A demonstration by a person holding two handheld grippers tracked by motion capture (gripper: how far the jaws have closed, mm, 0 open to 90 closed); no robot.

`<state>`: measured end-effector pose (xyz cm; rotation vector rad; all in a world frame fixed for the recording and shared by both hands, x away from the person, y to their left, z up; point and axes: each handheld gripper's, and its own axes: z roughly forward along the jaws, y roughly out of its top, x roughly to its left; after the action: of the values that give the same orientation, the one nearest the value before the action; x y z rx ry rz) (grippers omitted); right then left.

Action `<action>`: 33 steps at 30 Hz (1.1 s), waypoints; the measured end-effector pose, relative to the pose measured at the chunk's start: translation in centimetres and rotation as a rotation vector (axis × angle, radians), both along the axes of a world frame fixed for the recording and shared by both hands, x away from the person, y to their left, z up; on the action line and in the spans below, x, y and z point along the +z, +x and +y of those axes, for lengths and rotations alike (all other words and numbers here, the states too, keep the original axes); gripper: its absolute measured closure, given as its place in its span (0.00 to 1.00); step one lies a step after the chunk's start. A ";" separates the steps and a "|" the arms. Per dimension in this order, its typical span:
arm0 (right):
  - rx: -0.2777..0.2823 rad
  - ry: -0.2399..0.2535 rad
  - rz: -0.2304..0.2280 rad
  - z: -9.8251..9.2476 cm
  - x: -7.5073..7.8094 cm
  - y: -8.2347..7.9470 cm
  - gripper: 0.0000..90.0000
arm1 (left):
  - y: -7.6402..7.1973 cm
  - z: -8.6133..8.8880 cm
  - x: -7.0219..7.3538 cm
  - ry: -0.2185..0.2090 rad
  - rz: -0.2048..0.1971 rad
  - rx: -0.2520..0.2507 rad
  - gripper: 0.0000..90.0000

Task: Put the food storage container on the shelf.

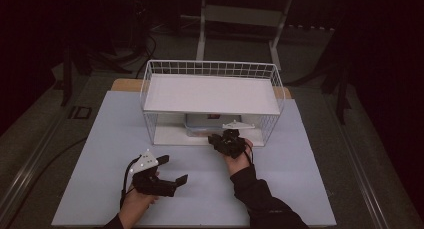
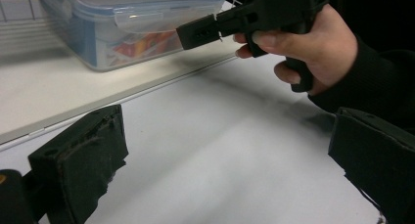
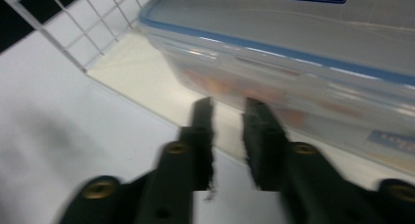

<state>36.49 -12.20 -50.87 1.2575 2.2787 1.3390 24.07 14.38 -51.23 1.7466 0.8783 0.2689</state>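
A clear plastic box [image 1: 199, 127] with a blue-edged lid sits on the bottom board of a white wire shelf rack [image 1: 210, 69]. It appears close up in the left gripper view [image 2: 122, 23] and in the right gripper view [image 3: 303, 53]. My right gripper [image 1: 216, 139] points at the box's front edge. Its jaws [image 3: 227, 109] stand a little apart with nothing between them, just short of the box. Farther off, the left gripper view also catches the right gripper [image 2: 195, 33], held in a hand. My left gripper [image 1: 174, 169] rests low over the table mat, open wide and empty [image 2: 227, 160].
The rack's top shelf [image 1: 210, 94] overhangs the box, and wire mesh walls [image 3: 98, 33] close its sides. The pale mat [image 1: 115, 139] covers the table. Dark floor, cables and a frame [image 1: 240, 19] lie beyond the far edge.
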 end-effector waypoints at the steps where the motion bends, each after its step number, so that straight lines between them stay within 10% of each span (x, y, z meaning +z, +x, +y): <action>1: 0.000 0.000 0.000 0.0 0.0 0.0 0.76 | 0.0 0.0 0.0 0.000 0.000 0.000 0.01; 3: 0.017 0.001 -0.043 -0.3 0.4 -1.0 0.46 | 0.0 -0.1 -0.1 0.012 0.002 -0.003 0.01; 8: 0.080 0.039 -0.038 -0.8 0.5 -1.5 0.22 | -0.1 -0.1 0.0 0.010 -0.012 -0.002 0.01; 33: 0.116 0.105 -0.114 -7.7 2.3 -7.4 0.19 | -0.8 0.8 0.7 0.003 -0.032 -0.037 0.01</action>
<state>29.05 -19.89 -48.57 1.0633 2.2585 1.5470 23.31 15.14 -50.49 1.7549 0.8222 0.2725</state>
